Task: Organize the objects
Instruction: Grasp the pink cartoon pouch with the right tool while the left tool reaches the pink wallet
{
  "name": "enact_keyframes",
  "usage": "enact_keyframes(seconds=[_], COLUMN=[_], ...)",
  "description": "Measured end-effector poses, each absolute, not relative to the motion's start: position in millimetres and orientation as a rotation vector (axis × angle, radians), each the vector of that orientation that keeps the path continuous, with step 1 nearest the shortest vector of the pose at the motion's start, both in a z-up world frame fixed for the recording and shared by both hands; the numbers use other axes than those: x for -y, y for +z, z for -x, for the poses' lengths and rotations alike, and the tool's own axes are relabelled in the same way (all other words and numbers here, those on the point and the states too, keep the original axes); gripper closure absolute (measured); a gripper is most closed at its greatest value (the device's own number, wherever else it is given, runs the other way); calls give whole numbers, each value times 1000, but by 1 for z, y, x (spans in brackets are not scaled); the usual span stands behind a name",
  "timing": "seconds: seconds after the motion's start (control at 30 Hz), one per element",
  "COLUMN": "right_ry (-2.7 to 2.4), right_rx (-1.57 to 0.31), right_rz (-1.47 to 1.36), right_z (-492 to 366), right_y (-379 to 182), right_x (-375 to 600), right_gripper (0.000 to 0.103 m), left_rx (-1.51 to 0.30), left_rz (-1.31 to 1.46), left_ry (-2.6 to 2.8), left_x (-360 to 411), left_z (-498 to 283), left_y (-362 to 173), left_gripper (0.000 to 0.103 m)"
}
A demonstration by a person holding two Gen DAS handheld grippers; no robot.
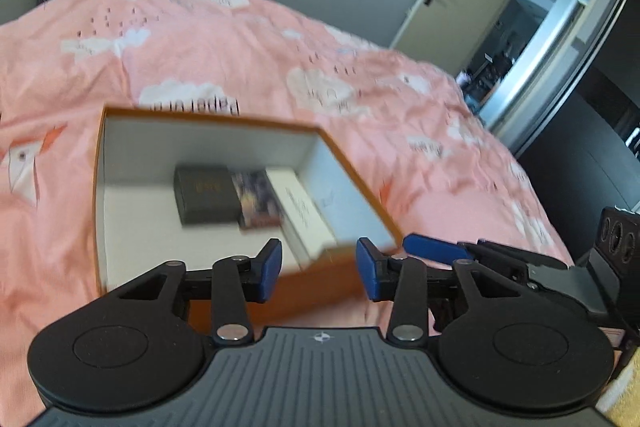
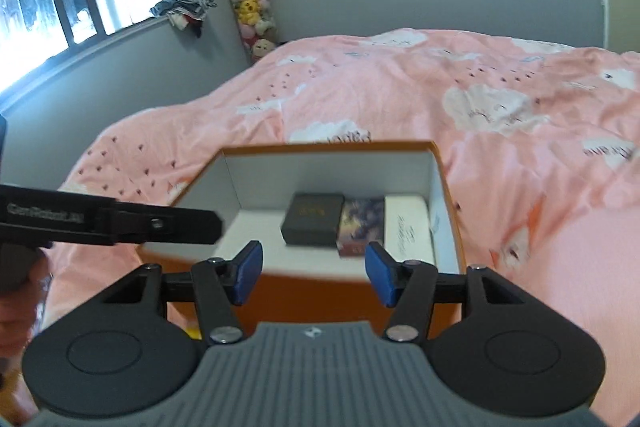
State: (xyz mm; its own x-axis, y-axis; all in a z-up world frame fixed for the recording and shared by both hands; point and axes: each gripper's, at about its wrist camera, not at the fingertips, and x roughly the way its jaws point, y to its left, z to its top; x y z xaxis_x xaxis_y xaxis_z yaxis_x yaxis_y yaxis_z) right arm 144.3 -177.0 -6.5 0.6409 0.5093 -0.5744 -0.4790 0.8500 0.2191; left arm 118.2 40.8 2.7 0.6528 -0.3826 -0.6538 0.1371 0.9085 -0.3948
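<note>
Open box [image 2: 444, 187] sits on the bed [image 2: 500, 131]. Inside, along its far wall, three items side by side: case [image 2: 312, 219], card pack [image 2: 362, 223], carton [image 2: 408, 227].

Both units alike — left gripper [image 1: 319, 269] and right gripper [image 2: 314, 273]: black linkage arms on silver pivot screws, blue-padded fingers [image 1: 269, 269], round black discs, ribbed grey housing — small white emblem centred.
</note>
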Motion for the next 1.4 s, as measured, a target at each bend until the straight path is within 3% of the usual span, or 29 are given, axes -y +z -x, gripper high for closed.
enact_keyframes(seconds=[0.27,0.6,0.83,1.07,1.2,1.27,1.4], right_ry=[566,552,541,637,682,698,715], right_rx=[-796,-885,-912,-949,-992,-1007,-999], right_rz=[-9,125,106,117,47,27,17], right_z=[-93,-64,-94,-118,-132,-134,-128], right_y=[-41,-70,-79,-98,-110,-116,-113], right_x=[187,175,196,192,194,194,196], right_gripper=[50,54,53,34,33,36,52], left_rx=[-961,-1051,-1079,-1089,-1092,-1090,-1095], left_rz=[317,252,258,264,283,286,311], left_ry=[-265,-290,-348,-307,-296,-285,-257], left_x=[-40,-17,-6,-6,-9,-10,-14], left_z=[-72,-51,-56,-62,-66,-66,-70], left_y=[-36,-59,-72,-78,-80,-80,-81], left_gripper=[69,69,69,69,69,69,66])
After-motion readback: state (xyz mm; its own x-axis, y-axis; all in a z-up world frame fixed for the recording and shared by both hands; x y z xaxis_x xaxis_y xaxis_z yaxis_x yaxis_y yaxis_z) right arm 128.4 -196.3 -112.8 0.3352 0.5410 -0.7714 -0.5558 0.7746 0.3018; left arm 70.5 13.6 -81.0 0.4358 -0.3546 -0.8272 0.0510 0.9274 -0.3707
